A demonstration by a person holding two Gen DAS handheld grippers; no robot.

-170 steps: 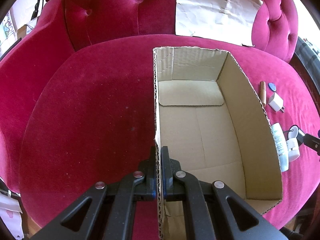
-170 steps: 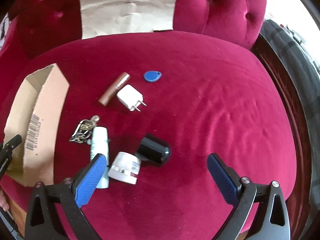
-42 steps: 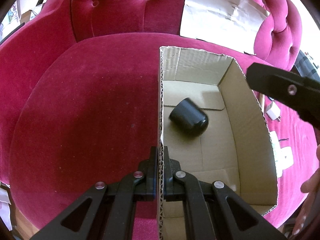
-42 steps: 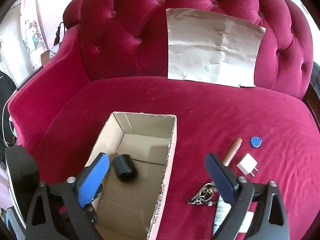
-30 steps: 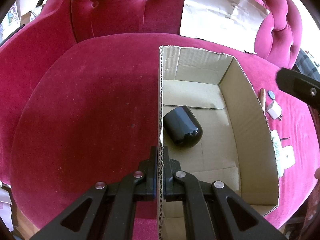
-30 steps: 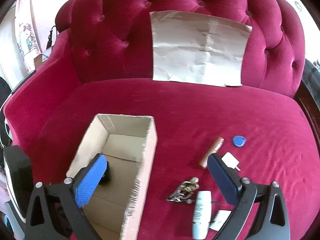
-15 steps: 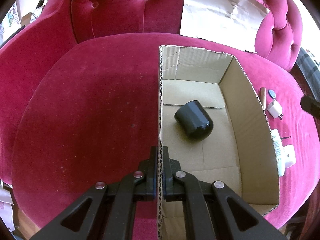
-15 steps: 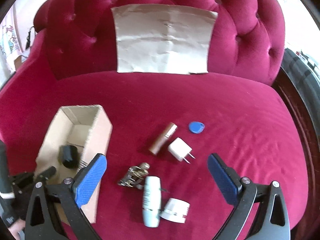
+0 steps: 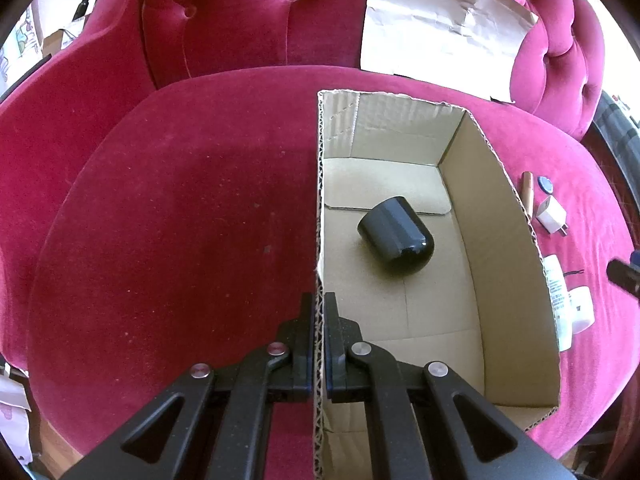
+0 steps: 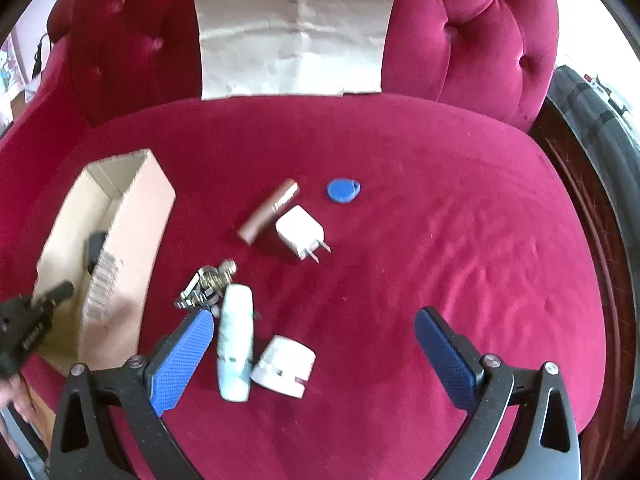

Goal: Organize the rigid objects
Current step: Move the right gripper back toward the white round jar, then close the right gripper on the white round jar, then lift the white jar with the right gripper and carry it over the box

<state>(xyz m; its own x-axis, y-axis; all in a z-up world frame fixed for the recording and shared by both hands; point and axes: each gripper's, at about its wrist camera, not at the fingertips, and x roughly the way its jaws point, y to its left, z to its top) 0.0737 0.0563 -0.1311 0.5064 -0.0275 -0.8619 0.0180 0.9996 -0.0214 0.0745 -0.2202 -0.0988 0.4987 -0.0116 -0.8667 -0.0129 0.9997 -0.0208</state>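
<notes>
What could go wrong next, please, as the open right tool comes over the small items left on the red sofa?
The open right tool brackets both the pale cylindrical tube and the white round cap, so it may catch both. The metal key bunch touching the tube could drag along. In the cardboard box the left tool clamps, the black rounded cylinder lies sideways and may roll.

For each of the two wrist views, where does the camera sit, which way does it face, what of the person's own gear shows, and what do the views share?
Left wrist: rides the left hand-held gripper, looking steeply down along fingers shut on the cardboard box wall; a black cup lies inside.
Right wrist: rides the right hand-held gripper, facing down at the sofa seat, jaws open above a white tube and white jar; the left hand-held gripper shows at lower left.
Shared: box, cup, tube, jar, white charger, sofa.
</notes>
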